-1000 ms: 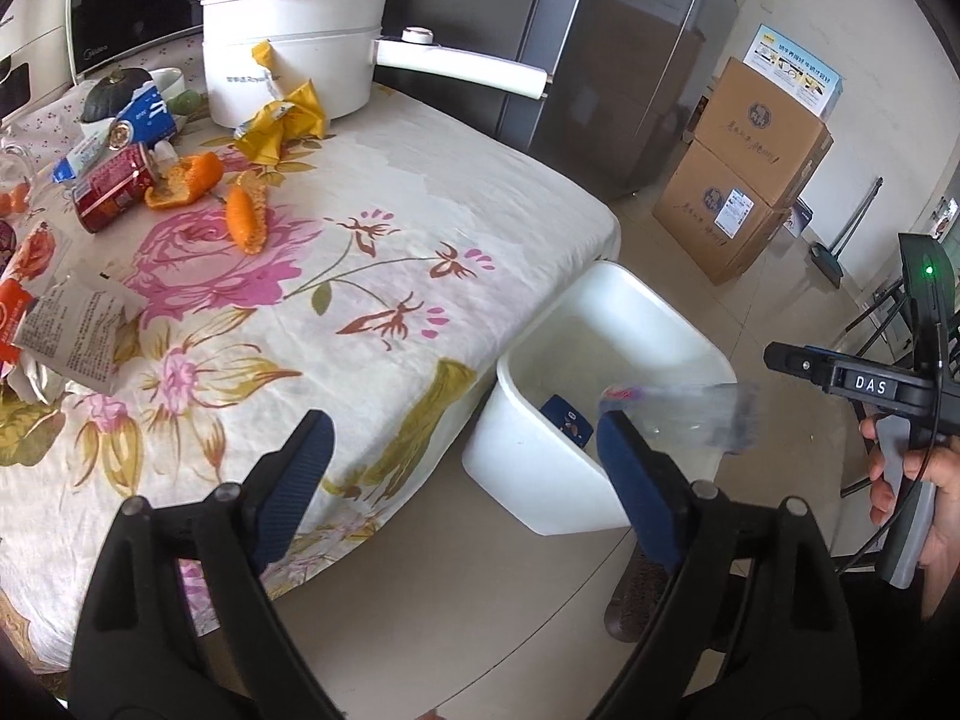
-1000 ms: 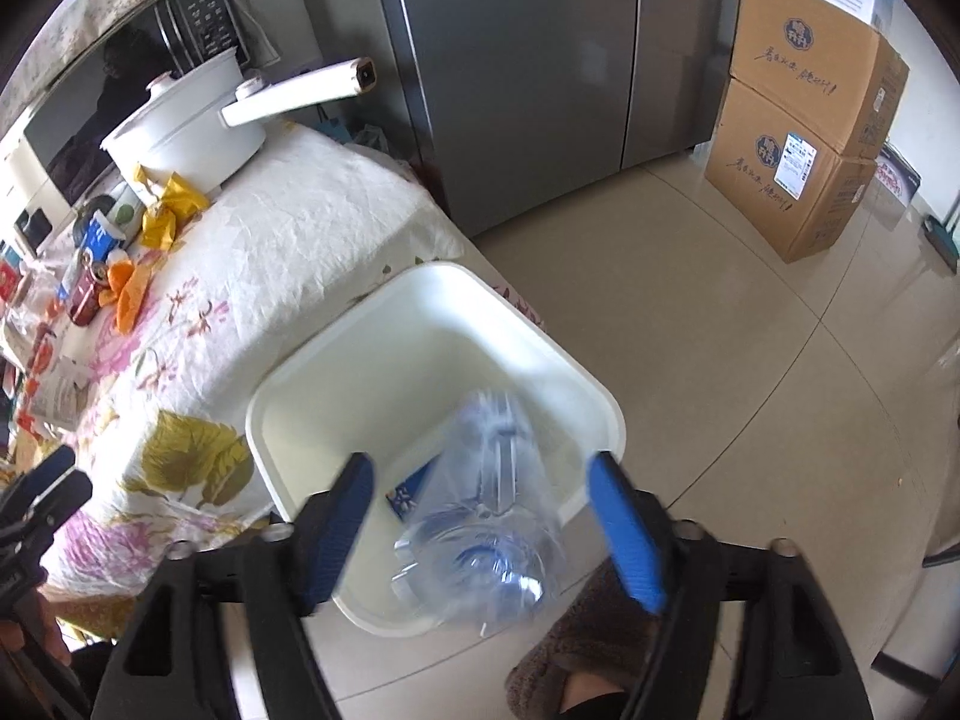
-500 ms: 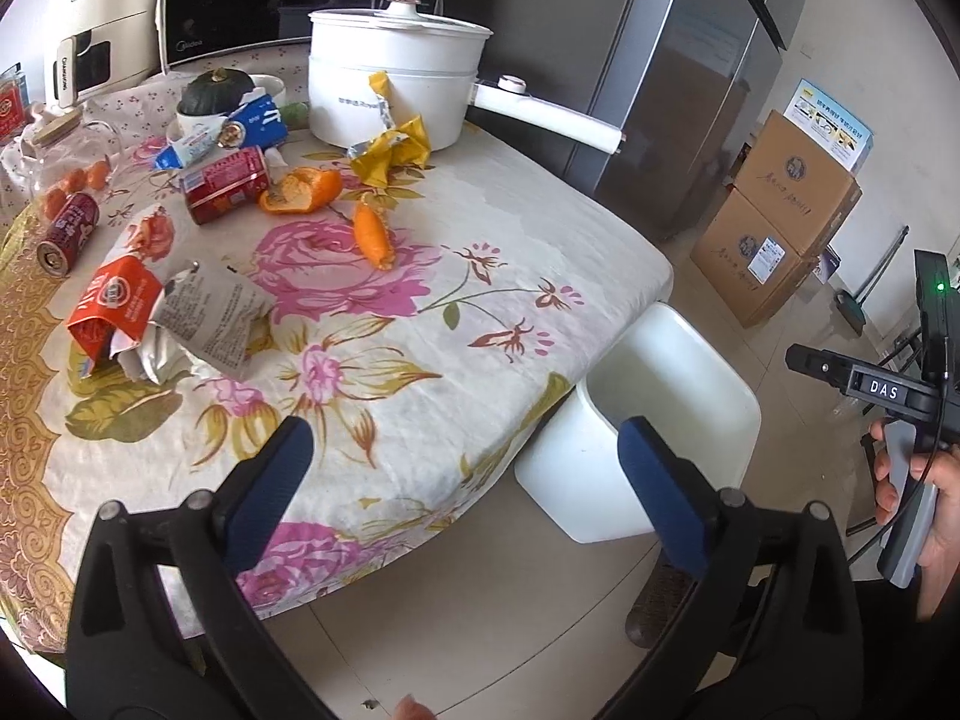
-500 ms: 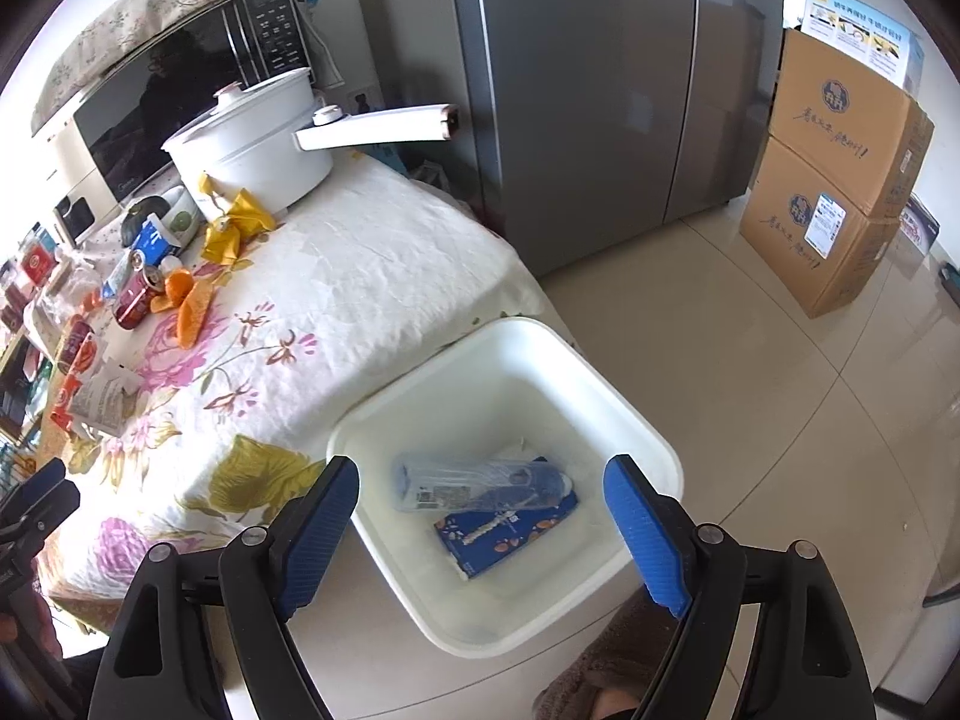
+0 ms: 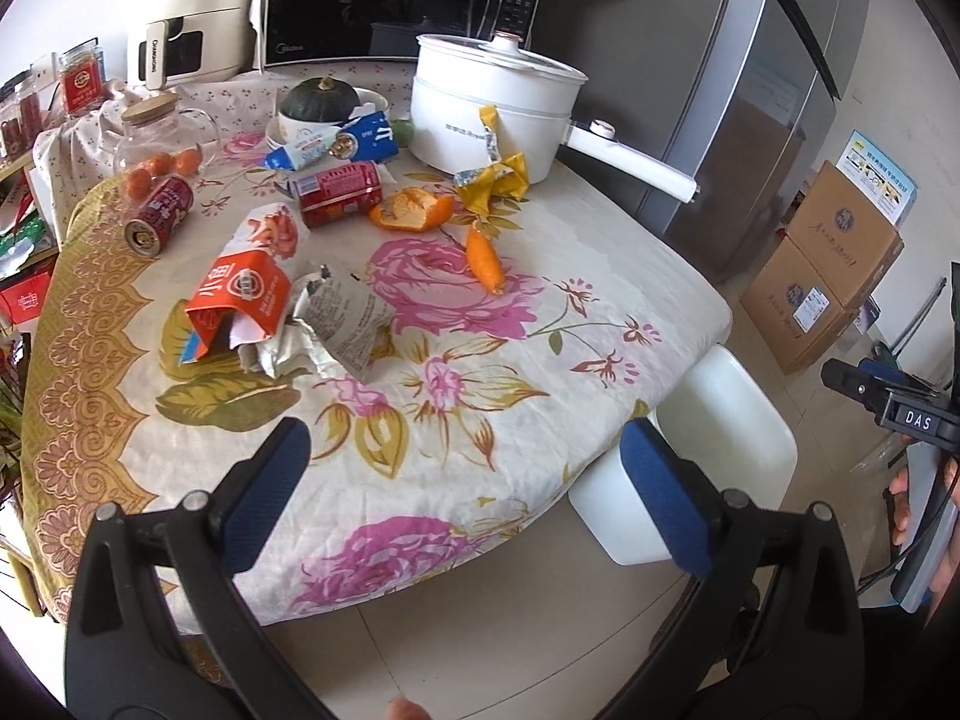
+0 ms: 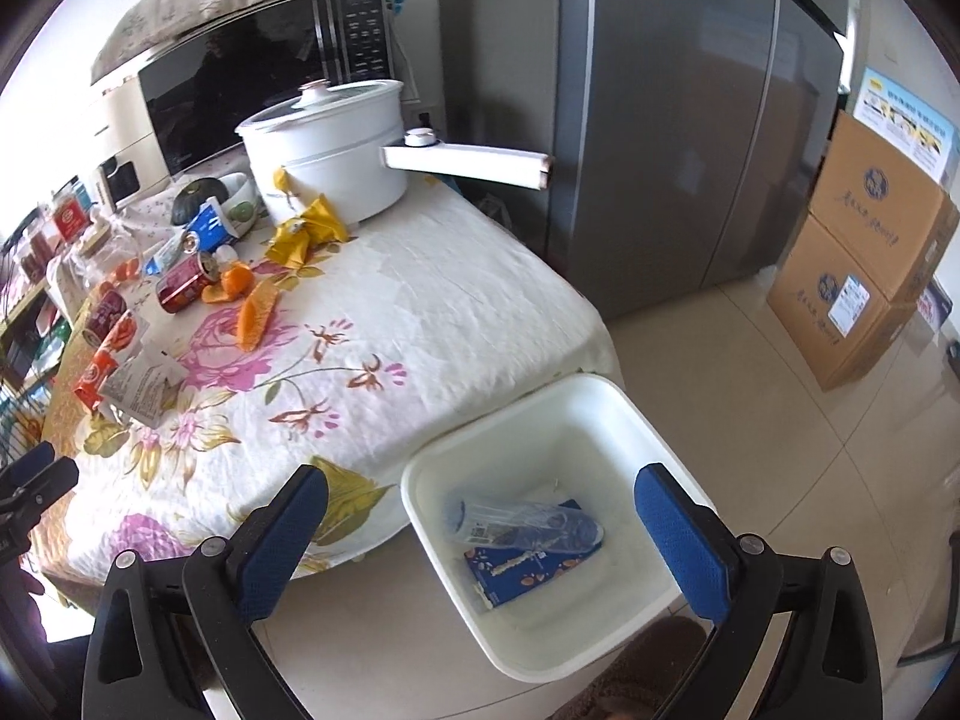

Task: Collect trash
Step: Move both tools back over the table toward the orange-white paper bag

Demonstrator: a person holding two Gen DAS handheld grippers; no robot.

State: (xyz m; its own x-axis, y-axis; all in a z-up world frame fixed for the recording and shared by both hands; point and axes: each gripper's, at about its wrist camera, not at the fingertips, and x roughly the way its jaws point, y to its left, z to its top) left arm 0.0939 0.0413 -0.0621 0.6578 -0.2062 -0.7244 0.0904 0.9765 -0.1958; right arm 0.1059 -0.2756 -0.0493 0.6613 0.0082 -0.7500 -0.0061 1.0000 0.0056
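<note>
Two grippers hang above the floor at the near edge of the table (image 5: pixel 600 276), which wears a white cloth printed with pink flowers. We see our left gripper (image 5: pixel 465 492) spread wide with nothing between its blue pads. Going left to right across that view, the far left is crowded and cut off by the lens rim: red-labelled jars and packets there are too small for us to identify. A dark red drink can (image 5: pixel 159 216) lies on its side near a glass jar with a wooden lid (image 5: pixel 150 132). Nearer us sits a torn orange carton (image 5: pixel 240 300) against crumpled grey printed paper (image 5: pixel 342 324). Behind them lie a second red can (image 5: pixel 339 192), a blue and white carton (image 5: pixel 336 147), a curl of orange peel (image 5: pixel 414 210), a loose orange strip (image 5: pixel 485 255) and a yellow wrapper (image 5: pixel 495 183) leaning on the white lidded pot with a long handle (image 5: pixel 492 114). The white square plastic bin (image 5: pixel 720 420) stands on the floor just beside the table's right corner; its inside is hidden from this side.

From the right wrist view, our right gripper (image 6: pixel 480 534) is opening, its jaws holding nothing, above the bin (image 6: pixel 480 450). Inside lie a crushed clear plastic bottle (image 6: pixel 516 519) and a dark blue flat carton (image 6: pixel 528 567) partly under it. Something brown and fuzzy at the bottom edge is cut off, so we cannot tell what it is.
</note>
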